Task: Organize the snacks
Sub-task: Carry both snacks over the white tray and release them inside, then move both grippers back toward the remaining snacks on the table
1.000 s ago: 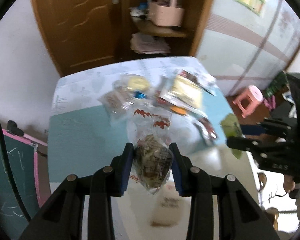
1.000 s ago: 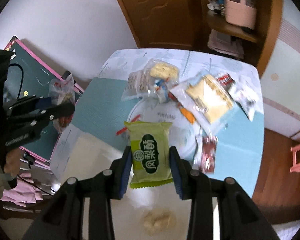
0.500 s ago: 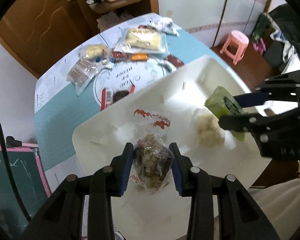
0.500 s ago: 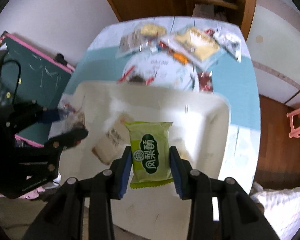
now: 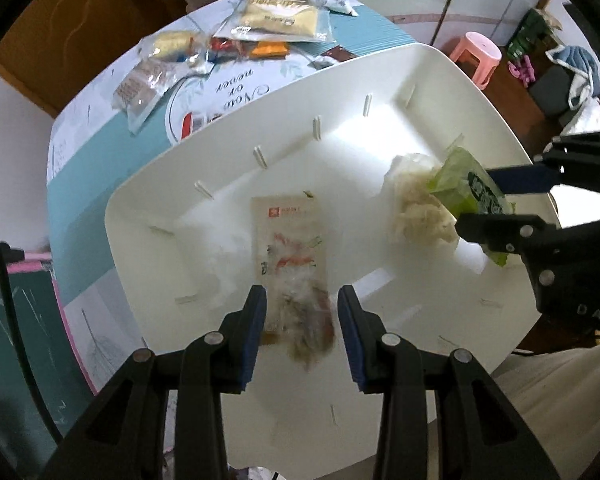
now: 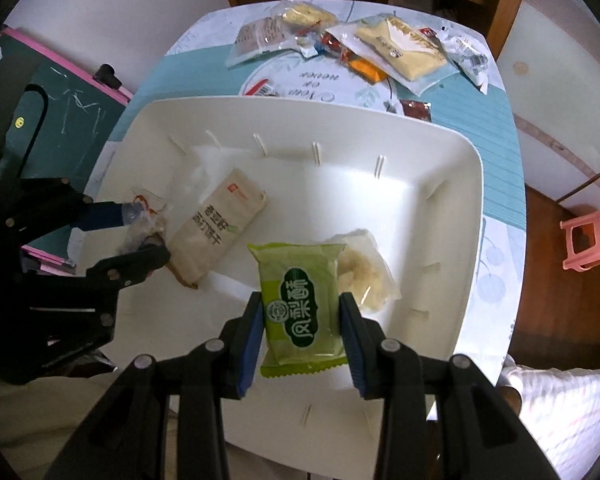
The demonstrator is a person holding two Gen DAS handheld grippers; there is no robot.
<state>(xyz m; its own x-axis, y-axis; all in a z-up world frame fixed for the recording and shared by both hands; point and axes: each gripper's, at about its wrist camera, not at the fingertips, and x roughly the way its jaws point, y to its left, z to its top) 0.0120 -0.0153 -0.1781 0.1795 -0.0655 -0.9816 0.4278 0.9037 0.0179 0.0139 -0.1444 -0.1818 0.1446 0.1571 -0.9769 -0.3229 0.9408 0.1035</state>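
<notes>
A large white bin stands at the near end of the table. My left gripper hangs over its left side with jaws apart; a clear snack bag with red print is blurred between them, seemingly falling. A beige packet lies below it in the bin. My right gripper is shut on a green snack packet above the bin's right side. A clear bag of pale pieces lies under it.
Several more snack packets lie at the table's far end on a teal cloth. A green chalkboard leans on the left. A pink stool stands on the floor at right.
Both grippers moved from over the table to above the bin. The left jaws opened and the clear bag slips out, blurred. The right still holds the green packet.
</notes>
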